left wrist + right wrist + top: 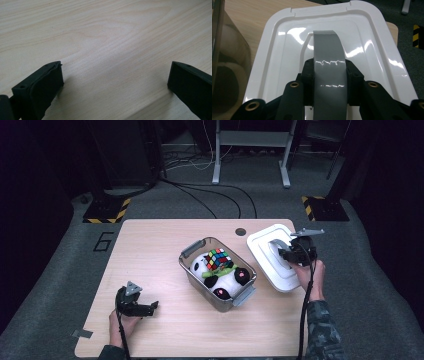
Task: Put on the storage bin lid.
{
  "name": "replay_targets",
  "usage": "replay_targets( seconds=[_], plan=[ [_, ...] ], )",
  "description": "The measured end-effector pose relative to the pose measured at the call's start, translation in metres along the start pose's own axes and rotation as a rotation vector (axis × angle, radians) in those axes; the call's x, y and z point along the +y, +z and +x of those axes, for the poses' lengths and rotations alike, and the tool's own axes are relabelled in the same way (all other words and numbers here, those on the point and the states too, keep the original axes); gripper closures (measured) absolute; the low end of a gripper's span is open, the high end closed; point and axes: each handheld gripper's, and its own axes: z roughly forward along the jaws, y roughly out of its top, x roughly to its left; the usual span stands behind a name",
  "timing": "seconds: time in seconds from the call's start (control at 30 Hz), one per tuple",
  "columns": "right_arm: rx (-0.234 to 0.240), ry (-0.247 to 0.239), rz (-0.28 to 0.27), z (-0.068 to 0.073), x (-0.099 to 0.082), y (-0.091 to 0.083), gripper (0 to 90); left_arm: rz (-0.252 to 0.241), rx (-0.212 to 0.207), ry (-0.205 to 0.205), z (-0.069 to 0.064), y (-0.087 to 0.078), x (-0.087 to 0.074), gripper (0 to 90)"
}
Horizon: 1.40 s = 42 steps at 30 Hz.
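Lid, white with a grey handle, sat at the counter's right edge, just beside a clear bin. Nearest me, my left claw rested on bare wood at the front left, its jaws spread wide with nothing between them. Farther off, on the right, my right claw was clamped across the lid's handle. Inside the bin lay a plush panda with a colour cube on top.
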Motion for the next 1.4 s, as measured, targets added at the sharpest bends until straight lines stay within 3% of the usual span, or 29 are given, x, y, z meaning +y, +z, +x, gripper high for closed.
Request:
replay_targets(
  seconds=[0.43,0.87,1.4],
  plan=[
    [-0.009,-0.044,-0.033,0.015,0.023,-0.024,66.5,0.0,0.0,0.0,0.0,0.0,0.0,0.0],
    [0.09,-0.051,-0.071,0.04,0.041,-0.041,66.5,0.0,0.0,-0.001,0.0,0.0,0.0,0.0],
    [0.185,-0.077,-0.079,0.067,0.053,-0.042,66.5,0.001,0.0,0.0,0.0,0.0,0.0,0.0]
  ],
)
